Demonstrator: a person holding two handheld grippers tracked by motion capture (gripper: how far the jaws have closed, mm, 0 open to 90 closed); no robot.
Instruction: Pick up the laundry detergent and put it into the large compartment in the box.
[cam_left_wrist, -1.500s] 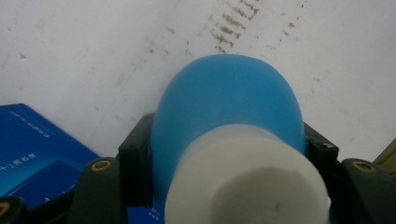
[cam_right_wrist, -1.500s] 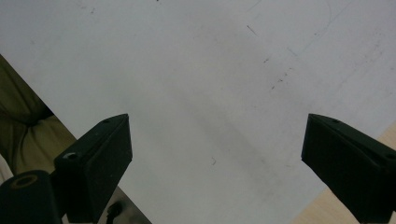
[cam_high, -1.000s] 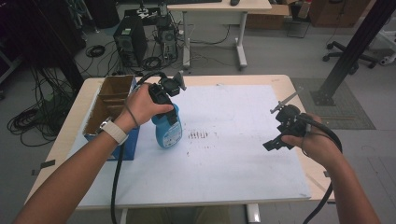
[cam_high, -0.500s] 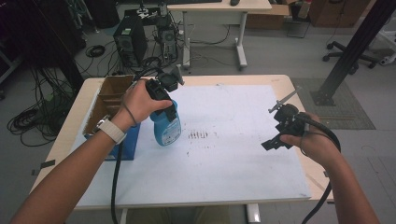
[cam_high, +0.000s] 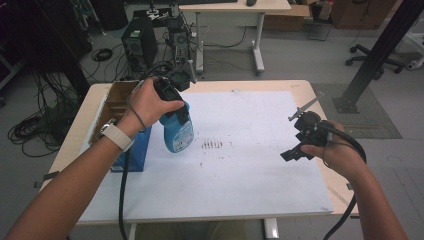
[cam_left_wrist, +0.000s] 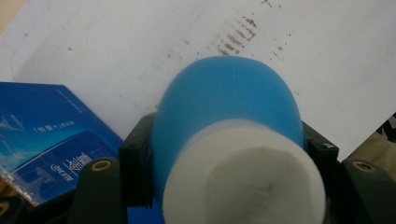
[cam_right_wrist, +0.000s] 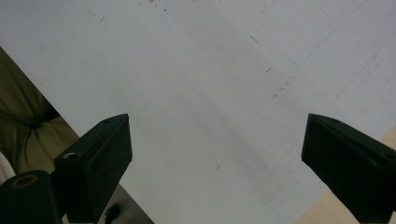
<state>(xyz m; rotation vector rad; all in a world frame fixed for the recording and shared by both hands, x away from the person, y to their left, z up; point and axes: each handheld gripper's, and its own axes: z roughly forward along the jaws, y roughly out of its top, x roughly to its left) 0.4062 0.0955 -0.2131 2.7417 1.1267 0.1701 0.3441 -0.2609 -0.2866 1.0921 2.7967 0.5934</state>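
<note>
My left gripper (cam_high: 172, 102) is shut on a blue bottle (cam_high: 178, 131) with a white top, held above the left part of the white sheet (cam_high: 240, 175). In the left gripper view the blue bottle (cam_left_wrist: 226, 116) bulges out between the two black jaws, its white top nearest the camera. My right gripper (cam_high: 299, 135) hangs over the sheet's right side, jaws wide apart with nothing between them. The right gripper view looks down on bare white sheet (cam_right_wrist: 210, 93) between the right gripper (cam_right_wrist: 217, 154) jaws.
A blue box (cam_high: 135, 150) lies at the sheet's left edge, beside an open cardboard box (cam_high: 116, 102). Dark smudges (cam_high: 212, 145) mark the sheet's middle. The wooden table (cam_high: 310, 95) edge frames the sheet. Cables, computer towers and a desk stand beyond the table.
The left gripper has carried the blue bottle slightly up and away from me. The right gripper has barely shifted.
</note>
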